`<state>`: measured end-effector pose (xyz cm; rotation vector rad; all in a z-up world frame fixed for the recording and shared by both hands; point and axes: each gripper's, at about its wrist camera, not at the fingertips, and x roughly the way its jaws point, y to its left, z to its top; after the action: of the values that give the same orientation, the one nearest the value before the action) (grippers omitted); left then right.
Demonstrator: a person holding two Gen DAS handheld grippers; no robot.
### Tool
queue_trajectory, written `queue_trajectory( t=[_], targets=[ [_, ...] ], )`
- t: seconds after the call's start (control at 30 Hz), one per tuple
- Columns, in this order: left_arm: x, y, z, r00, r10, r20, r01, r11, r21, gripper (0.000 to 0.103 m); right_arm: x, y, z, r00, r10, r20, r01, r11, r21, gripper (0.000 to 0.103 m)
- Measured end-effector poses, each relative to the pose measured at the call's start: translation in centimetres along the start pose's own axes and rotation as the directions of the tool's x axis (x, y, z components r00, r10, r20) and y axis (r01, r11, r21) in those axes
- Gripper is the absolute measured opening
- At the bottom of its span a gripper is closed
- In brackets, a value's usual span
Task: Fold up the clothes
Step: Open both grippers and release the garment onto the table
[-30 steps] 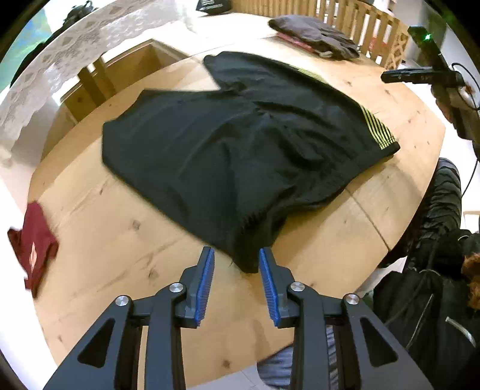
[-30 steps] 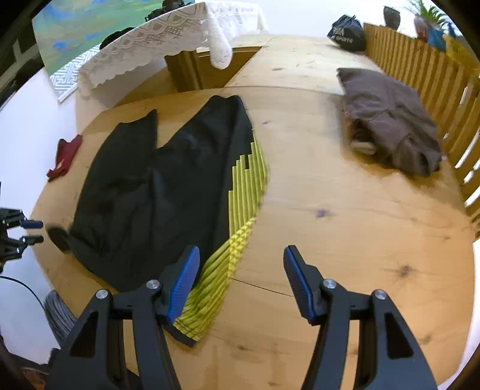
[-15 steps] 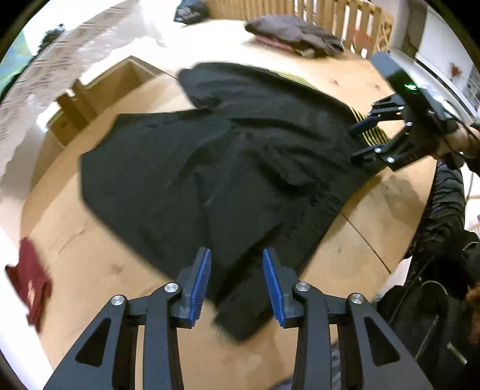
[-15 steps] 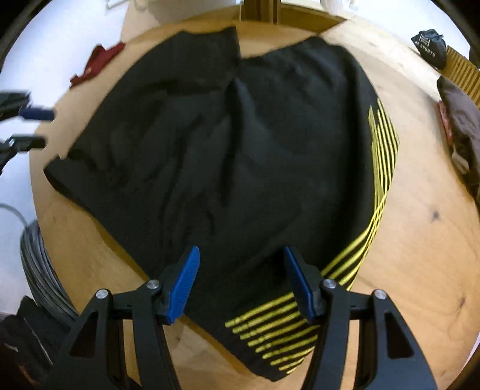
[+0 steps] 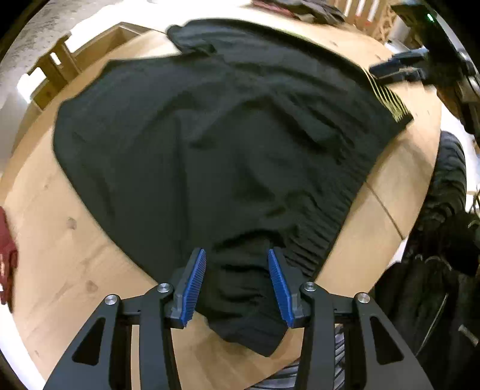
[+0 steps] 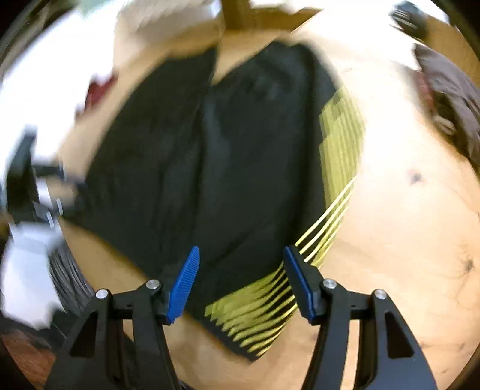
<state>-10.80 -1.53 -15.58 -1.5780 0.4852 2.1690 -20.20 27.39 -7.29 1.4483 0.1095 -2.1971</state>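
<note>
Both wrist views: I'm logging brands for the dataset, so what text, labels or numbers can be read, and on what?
None can be read.
Black shorts with yellow stripes: no lettering shows.
Dark red cloth at the round wooden table's edge: pale mark, too blurred.

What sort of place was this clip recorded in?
Probably a home dining or living area: a large round wooden table holding black shorts, a pile of other clothes, a wooden slatted railing behind, and a dark jacket at the table's edge.
</note>
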Motion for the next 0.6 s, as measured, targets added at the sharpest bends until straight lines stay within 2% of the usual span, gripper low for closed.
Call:
queue_trajectory(
  t=[0.1, 0.17, 0.23, 0.37, 0.47, 0.6],
  targets=[
    [-0.4, -0.3, 3.5, 0.998, 0.045, 0.043, -0.046, 0.999, 0.027, 0.042, -0.9, -3.6, 4.3, 0.982, -0.154, 0.108, 0.150, 0.988, 0.044, 0.058],
    [0.0, -0.4, 6.9, 0.996, 0.055, 0.076, -0.058, 0.998, 0.031, 0.042, 0.0, -5.7, 7.1, 0.968, -0.220, 0.117, 0.215, 0.975, 0.060, 0.058],
    [0.6, -0.3, 9.8, 0.994, 0.046, 0.099, -0.049, 0.998, 0.025, 0.042, 1.5, -8.2, 9.6, 0.968, -0.225, 0.109, 0.218, 0.973, 0.073, 0.058],
    [3.2, -0.4, 15.3, 0.992, 0.030, 0.122, -0.034, 0.999, 0.032, 0.042, 4.3, -9.7, 13.2, 0.963, -0.249, 0.103, 0.242, 0.967, 0.082, 0.058],
    [5.2, -0.2, 16.8, 0.995, 0.019, 0.094, -0.023, 0.999, 0.045, 0.042, 6.1, -10.7, 14.4, 0.976, -0.200, 0.086, 0.191, 0.977, 0.099, 0.056],
    [6.6, 0.1, 16.7, 0.998, 0.016, 0.056, -0.019, 0.999, 0.043, 0.042, 7.7, -10.3, 14.9, 0.979, -0.197, 0.056, 0.193, 0.978, 0.077, 0.043]
  ],
)
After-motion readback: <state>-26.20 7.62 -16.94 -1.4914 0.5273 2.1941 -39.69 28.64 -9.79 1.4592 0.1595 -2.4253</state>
